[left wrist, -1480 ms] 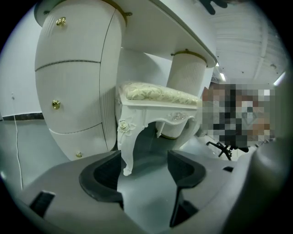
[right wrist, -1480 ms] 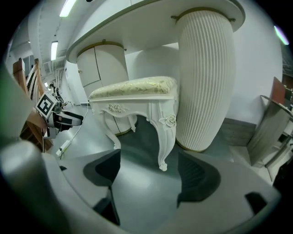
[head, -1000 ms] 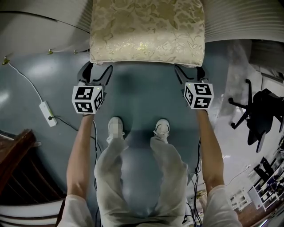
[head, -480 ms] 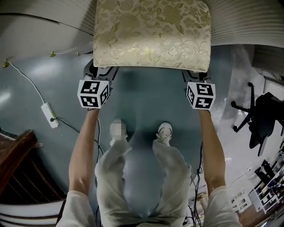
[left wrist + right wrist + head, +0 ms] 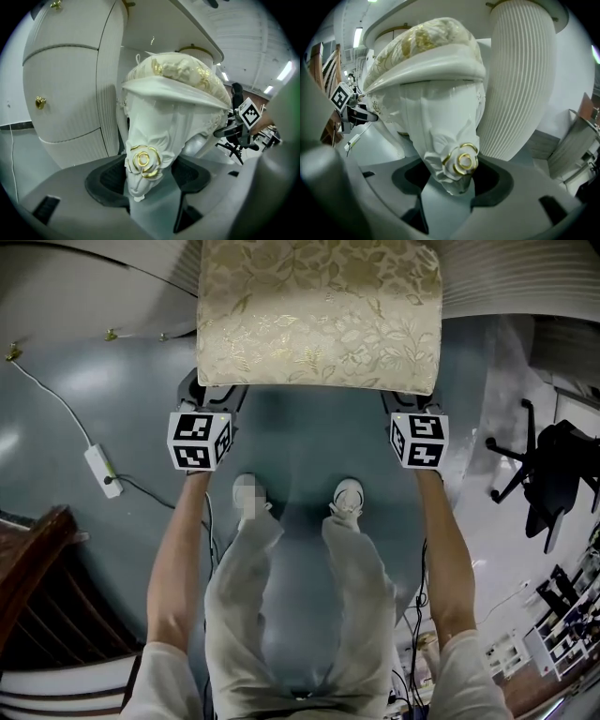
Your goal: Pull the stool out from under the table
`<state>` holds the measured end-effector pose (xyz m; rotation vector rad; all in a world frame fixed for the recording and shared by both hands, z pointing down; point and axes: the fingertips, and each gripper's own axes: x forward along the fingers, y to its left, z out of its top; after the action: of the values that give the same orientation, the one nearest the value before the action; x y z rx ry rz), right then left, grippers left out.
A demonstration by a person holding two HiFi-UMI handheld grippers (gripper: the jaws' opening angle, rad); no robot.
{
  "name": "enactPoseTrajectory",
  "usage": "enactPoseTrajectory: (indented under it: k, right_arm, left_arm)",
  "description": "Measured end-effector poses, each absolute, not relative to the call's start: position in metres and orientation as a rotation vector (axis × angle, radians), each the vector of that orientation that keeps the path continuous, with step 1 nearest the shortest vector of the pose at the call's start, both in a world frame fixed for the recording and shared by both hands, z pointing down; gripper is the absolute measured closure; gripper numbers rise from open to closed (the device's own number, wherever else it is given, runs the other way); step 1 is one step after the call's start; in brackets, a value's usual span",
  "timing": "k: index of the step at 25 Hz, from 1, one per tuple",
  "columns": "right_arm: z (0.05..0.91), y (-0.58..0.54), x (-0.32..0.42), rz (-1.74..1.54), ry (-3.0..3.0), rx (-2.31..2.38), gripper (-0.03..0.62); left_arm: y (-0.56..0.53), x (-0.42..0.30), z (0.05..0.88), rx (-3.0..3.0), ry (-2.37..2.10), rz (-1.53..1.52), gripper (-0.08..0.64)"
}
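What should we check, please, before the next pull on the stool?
1. Left hand-held gripper shut on the stool's left leg: ok.
2. Right hand-held gripper: jaws have just been closing, right leg between them, pads pressing: ok.
3. Both grips at matching height, by the gold roses: ok.
4. Seat free of the table: cannot tell; its far edge is out of view.
5. Pull path: the person's shoes stand close behind: not ok, step back first.
6. Power strip off to the side: ok.
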<state>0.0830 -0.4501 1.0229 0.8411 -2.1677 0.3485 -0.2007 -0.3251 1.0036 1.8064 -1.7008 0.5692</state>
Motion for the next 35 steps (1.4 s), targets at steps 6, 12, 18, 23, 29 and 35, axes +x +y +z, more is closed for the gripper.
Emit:
enactPoseTrajectory:
  k: [6,12,18,23,29,35]
  right_arm:
    - [1.03,-0.375,0.117,0.329,-2.156,0.851,0.336]
    - [1.03,-0.382,0.121,0.369,-2.119,0.85,0.337]
    - [1.027,-0.423,0.091,0.382,-2.102,0.85,0.337]
    - [1.024,-0.45,0.081,0.383,-2.099,0.827,0.337]
    - [1.025,-0.452,0.085,0.347,-2.123,0.807,0.337]
    - [1.022,-0.452,0.086,0.355,-2.13,0.796,0.336]
  left_arm:
    - [-0.247,-0.166,1.013,1.806,-1.685,0.567,0.268]
    - [-0.259,-0.165,1.009,1.798,-1.632,0.613,0.27]
    - [-0.308,-0.198,1.005,1.8,-1.61,0.644,0.27]
    - [-0.33,-0.206,1.001,1.78,-1.619,0.643,0.27]
    - [-0.322,-0.197,1.006,1.76,-1.628,0.635,0.27]
    - [-0.32,-0.196,1.004,1.741,-1.626,0.642,0.27]
